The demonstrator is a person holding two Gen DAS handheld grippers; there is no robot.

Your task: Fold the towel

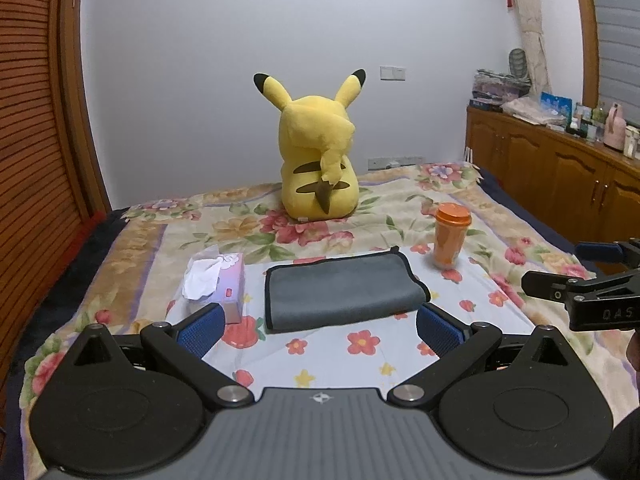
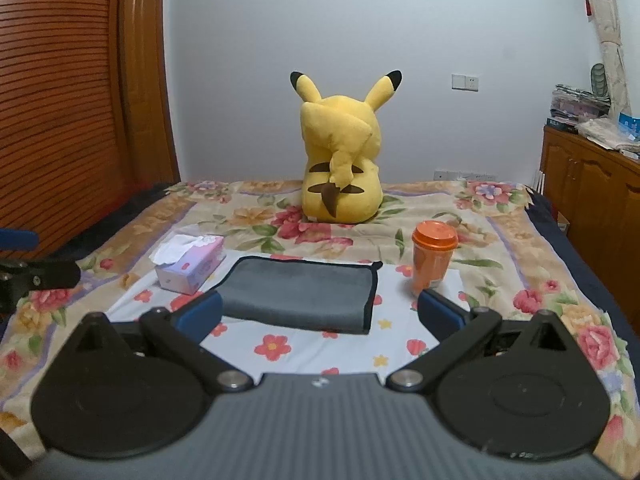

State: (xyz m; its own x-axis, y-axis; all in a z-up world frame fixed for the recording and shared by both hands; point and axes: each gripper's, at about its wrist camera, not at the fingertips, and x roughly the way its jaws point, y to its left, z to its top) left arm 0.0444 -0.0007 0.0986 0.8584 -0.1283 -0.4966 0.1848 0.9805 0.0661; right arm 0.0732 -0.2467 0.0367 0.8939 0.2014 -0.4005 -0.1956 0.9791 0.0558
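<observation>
Two tools hover nearest the cameras, the left tool (image 1: pixel 318 330) and the right tool (image 2: pixel 320 316), each with its jaws spread wide and holding nothing. Just beyond them the grey towel (image 1: pixel 344 290) lies on the floral bed (image 1: pixel 400 364), already doubled over, between a tissue box (image 1: pixel 218 280) on the left and an orange cup (image 1: pixel 450 236) on the right. Soft, light and limp, it looks best pinched at its dark-bound corners. A yellow plush (image 1: pixel 318 160) sits farthest away
</observation>
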